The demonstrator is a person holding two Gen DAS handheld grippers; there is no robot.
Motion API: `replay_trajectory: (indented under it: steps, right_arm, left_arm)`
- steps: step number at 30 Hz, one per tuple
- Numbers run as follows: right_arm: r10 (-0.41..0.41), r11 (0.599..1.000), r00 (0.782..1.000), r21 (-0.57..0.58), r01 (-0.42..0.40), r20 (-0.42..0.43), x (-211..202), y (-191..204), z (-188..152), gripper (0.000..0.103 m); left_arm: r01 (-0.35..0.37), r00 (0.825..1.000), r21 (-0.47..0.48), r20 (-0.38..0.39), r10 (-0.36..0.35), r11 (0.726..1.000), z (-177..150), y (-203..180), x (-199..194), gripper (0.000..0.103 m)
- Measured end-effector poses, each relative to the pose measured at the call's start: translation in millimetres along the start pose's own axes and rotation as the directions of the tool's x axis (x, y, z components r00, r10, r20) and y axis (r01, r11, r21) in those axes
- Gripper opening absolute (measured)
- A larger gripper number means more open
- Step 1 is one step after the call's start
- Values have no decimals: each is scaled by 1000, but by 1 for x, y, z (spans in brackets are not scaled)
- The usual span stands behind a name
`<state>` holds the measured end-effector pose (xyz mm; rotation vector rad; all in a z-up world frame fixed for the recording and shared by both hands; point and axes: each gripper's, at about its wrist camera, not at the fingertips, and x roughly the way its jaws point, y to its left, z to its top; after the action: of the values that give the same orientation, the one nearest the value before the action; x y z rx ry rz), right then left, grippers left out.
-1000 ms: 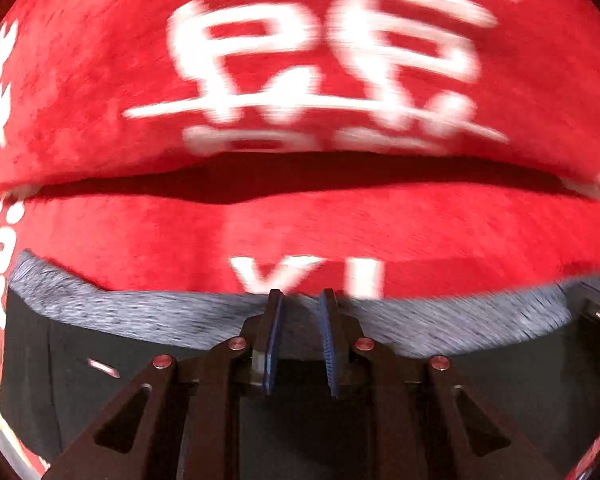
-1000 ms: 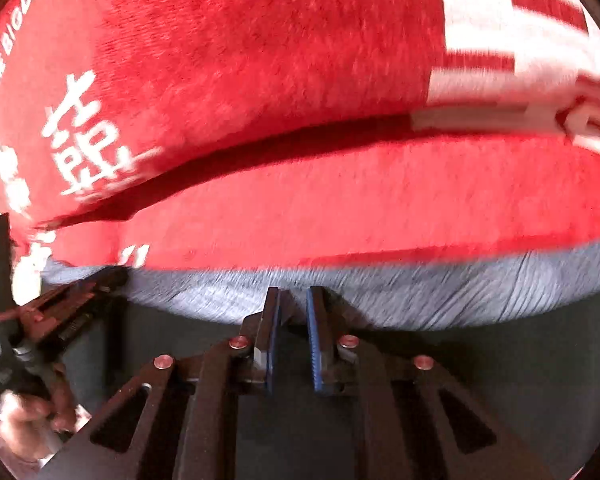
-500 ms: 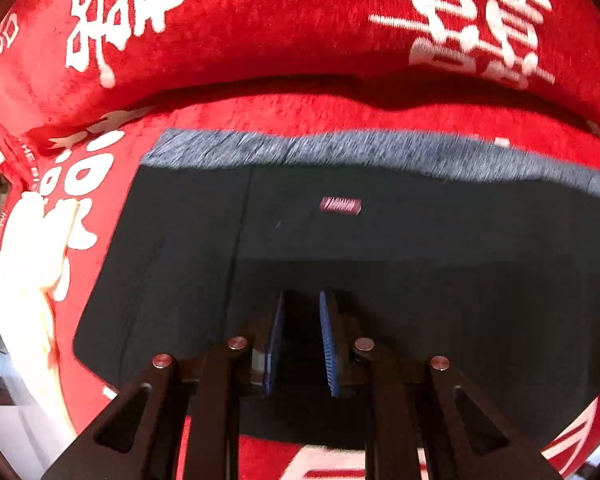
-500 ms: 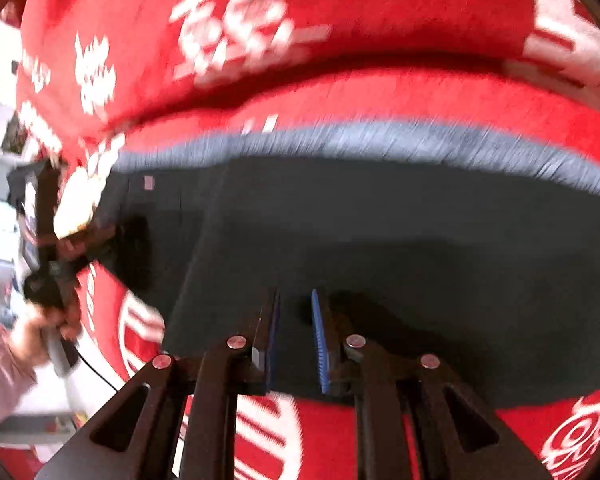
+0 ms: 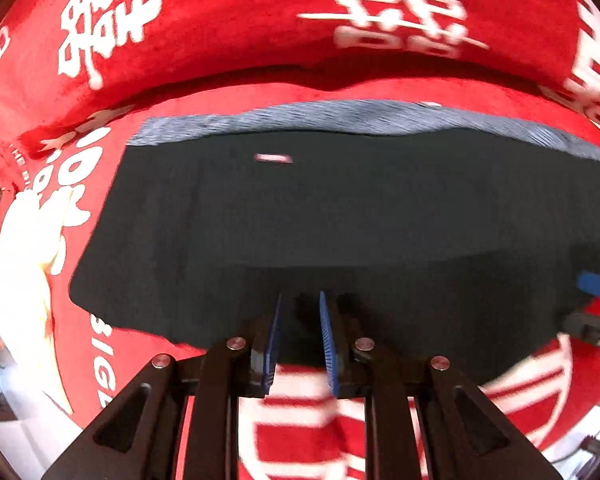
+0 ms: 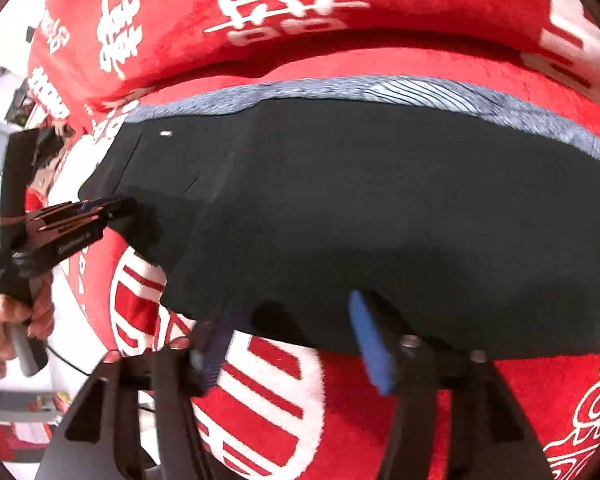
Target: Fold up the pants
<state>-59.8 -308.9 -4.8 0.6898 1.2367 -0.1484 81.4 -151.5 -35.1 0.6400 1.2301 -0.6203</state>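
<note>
Dark pants (image 5: pixel 340 216) lie folded on the red blanket (image 5: pixel 228 28), grey waistband along the far edge. The left tool (image 5: pixel 299 340), jaws narrow, pinches their near edge. The right tool (image 6: pixel 292 344) has just opened wide, the near hem between its pads, unpressed.

White double-happiness characters (image 5: pixel 404 12) on red blanket (image 5: pixel 228 4)

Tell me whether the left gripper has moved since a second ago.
Yes. The left gripper has drawn back from the grey waistband toward the near edge of the dark pants, jaws shut on that edge.
</note>
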Motion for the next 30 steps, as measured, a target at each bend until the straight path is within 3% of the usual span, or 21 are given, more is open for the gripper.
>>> replay_trajectory:
  steps: [3, 6, 13, 20, 25, 28, 30]
  right_arm:
    - [-28, 998, 1000, -53, 28, -5, 4, 14, -1, 85]
    - [7, 999, 1000, -49, -8, -15, 6, 11, 2, 86]
    - [135, 977, 989, 158, -144, 67, -40, -32, -12, 86]
    - [0, 926, 988, 372, -59, 155, -103, -118, -61, 86]
    - [-101, 858, 979, 514, -4, 177, -135, -182, -88, 85]
    - [-175, 813, 966, 581, 34, 190, -152, -217, -98, 76]
    - [-223, 782, 955, 621, 54, 197, -163, -240, -102, 63]
  left_arm:
    - [26, 1000, 25, 0, -26, 999, -7, -19, -8, 20]
    - [46, 999, 19, -9, -46, 999, -9, -31, -13, 20]
    - [78, 997, 77, 7, -79, 994, 2, -72, -32, 20]
    - [114, 993, 181, 14, -119, 977, 27, -148, -37, 20]
    - [157, 986, 210, 17, -164, 965, 47, -220, -39, 20]
    - [189, 981, 220, -2, -193, 957, 55, -260, -35, 20]
    - [206, 978, 245, -8, -211, 947, 59, -290, -35, 20]
